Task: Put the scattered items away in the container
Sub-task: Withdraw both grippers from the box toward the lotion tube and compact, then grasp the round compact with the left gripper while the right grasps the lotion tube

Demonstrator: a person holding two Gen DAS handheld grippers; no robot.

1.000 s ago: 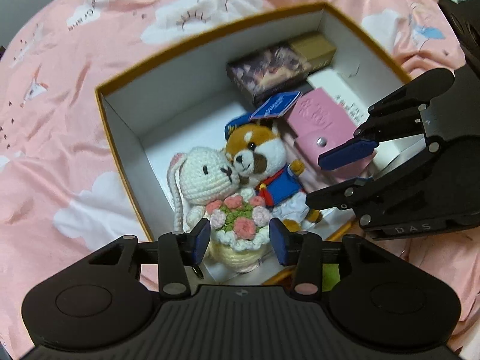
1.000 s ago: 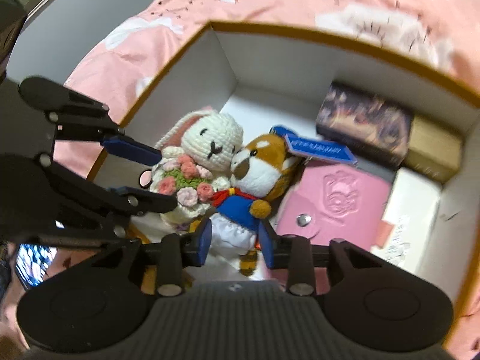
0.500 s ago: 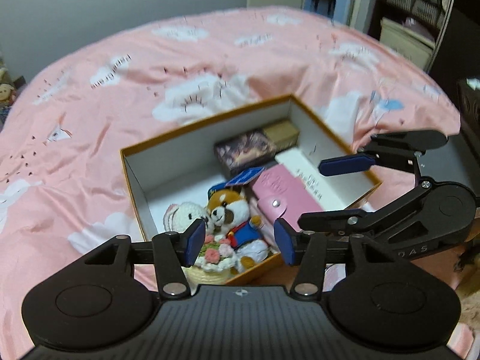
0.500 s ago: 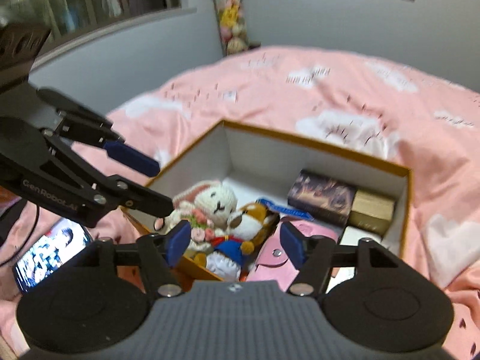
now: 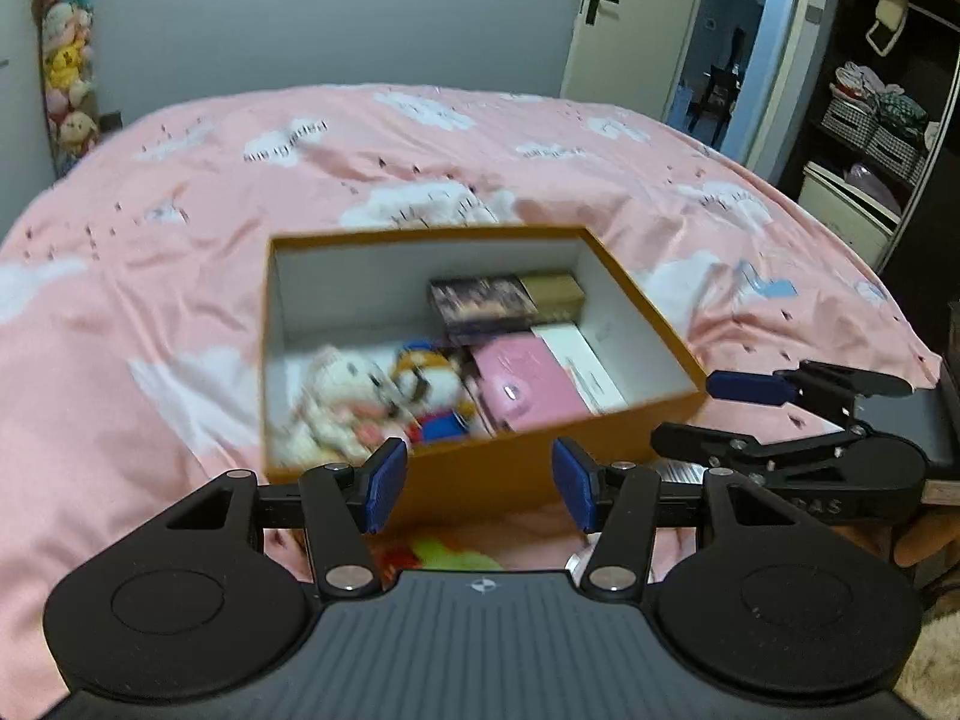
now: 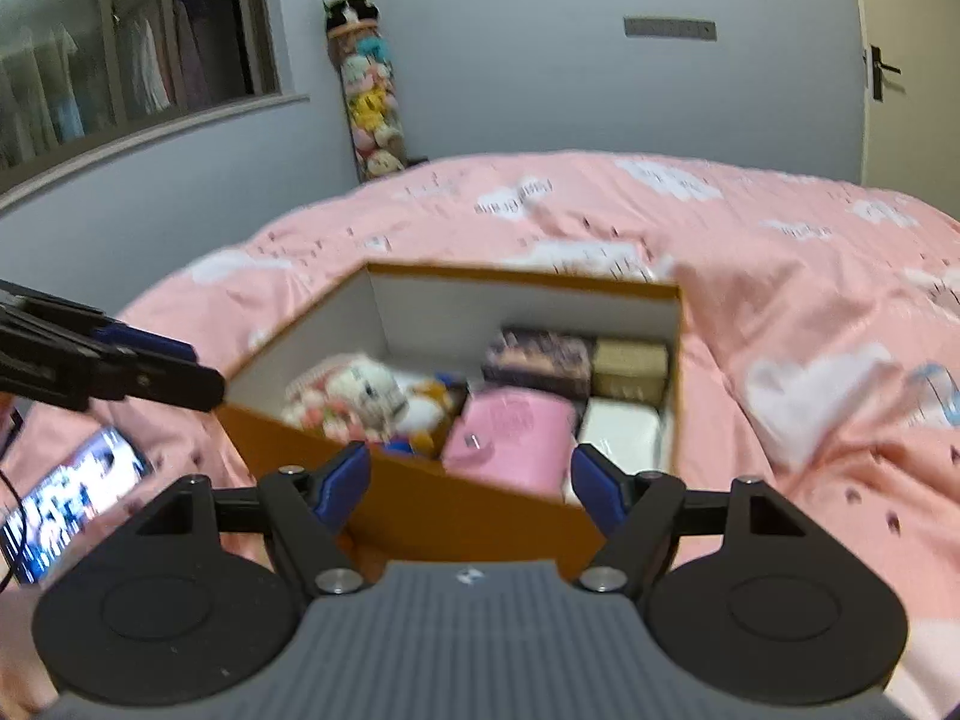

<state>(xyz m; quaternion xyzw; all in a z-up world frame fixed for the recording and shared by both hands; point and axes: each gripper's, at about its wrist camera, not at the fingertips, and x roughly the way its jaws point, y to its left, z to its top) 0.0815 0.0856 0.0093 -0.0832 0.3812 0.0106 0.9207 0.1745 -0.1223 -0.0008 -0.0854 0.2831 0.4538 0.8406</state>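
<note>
An orange box [image 5: 480, 477] with white inner walls sits on the pink bedspread; it also shows in the right wrist view [image 6: 420, 510]. Inside lie a white crochet bunny [image 5: 336, 402], a fox plush [image 5: 429, 390], a pink wallet [image 5: 528, 384], a dark box [image 5: 480, 303], a tan box [image 5: 552, 294] and a white box [image 5: 579, 360]. My left gripper [image 5: 477, 492] is open and empty, in front of the box's near wall. My right gripper [image 6: 471, 489] is open and empty, also in front of the box; its fingers [image 5: 744, 387] show at the right of the left wrist view.
The pink cloud-print bedspread [image 5: 180, 240] surrounds the box. A lit phone [image 6: 66, 498] lies at the bed's left edge. A hanging column of plush toys [image 6: 366, 96] stands at the far wall. Shelves [image 5: 870, 120] and a door [image 5: 630, 18] lie to the right.
Both grippers have pulled back and up from inside the box to in front of it, opening wider. The bunny and fox stay in the box.
</note>
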